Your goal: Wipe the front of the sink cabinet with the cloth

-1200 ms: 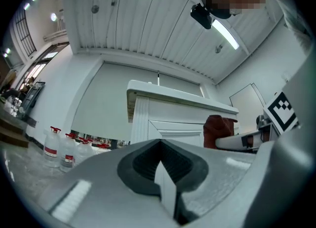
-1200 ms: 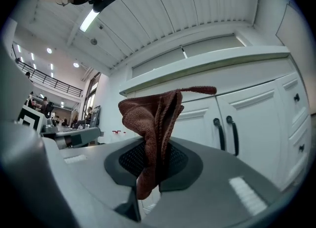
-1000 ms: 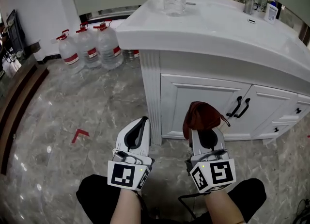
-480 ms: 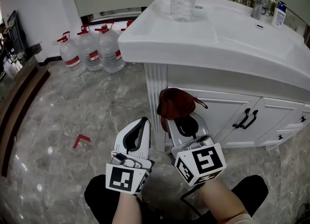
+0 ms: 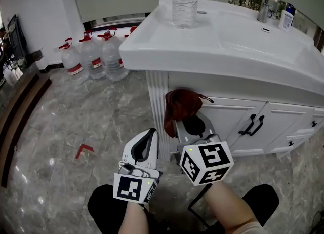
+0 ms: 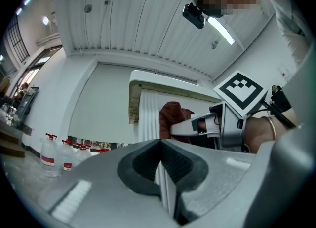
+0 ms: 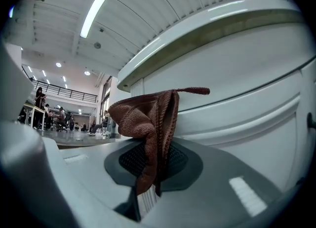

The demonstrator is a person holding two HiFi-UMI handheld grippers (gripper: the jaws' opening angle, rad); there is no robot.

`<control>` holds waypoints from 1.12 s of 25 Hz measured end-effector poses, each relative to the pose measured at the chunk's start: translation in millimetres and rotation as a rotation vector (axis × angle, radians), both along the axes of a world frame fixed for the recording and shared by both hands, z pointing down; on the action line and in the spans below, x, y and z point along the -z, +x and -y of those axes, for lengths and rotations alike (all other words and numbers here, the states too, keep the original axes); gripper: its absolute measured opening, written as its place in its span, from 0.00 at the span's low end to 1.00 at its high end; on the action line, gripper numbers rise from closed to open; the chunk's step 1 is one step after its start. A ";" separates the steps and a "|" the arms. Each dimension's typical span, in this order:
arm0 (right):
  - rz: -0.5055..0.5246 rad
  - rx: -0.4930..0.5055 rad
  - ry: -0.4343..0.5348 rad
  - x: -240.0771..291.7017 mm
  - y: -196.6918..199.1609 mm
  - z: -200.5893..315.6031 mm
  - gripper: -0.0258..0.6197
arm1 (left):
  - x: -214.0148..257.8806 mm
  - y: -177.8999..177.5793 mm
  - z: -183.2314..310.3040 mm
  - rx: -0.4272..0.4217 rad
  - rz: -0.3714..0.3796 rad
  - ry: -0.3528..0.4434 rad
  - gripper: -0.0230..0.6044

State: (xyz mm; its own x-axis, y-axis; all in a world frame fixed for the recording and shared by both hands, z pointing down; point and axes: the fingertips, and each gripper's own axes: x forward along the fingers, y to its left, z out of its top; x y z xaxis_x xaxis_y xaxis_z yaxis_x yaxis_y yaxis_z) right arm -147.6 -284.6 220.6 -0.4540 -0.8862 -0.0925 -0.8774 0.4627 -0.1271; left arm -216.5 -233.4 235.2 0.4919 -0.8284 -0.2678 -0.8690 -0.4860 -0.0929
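Head view: a clear water bottle [image 5: 184,2] stands on the far countertop. The right gripper [image 5: 191,124] clamps a bunched reddish-brown terry cloth [image 5: 180,104] at the sink cabinet [image 5: 238,119]. The left gripper [image 5: 150,134] is closed and empty.

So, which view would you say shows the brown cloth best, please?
The right gripper view: the cloth fills its centre, clamped between shut jaws, weave and loop visible. The head view shows a smaller bunch by the cabinet; the left gripper view only a distant glimpse.
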 end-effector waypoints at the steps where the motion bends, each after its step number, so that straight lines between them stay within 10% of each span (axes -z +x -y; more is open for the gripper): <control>1: -0.001 -0.008 -0.002 -0.7 5.0 -0.3 0.17 | -0.5 2.0 -0.7 -0.004 0.001 -0.001 0.04; 28: -0.069 -0.442 -0.090 -9.5 224.1 -33.0 0.17 | -3.3 75.3 -31.3 -0.148 0.014 -0.024 0.04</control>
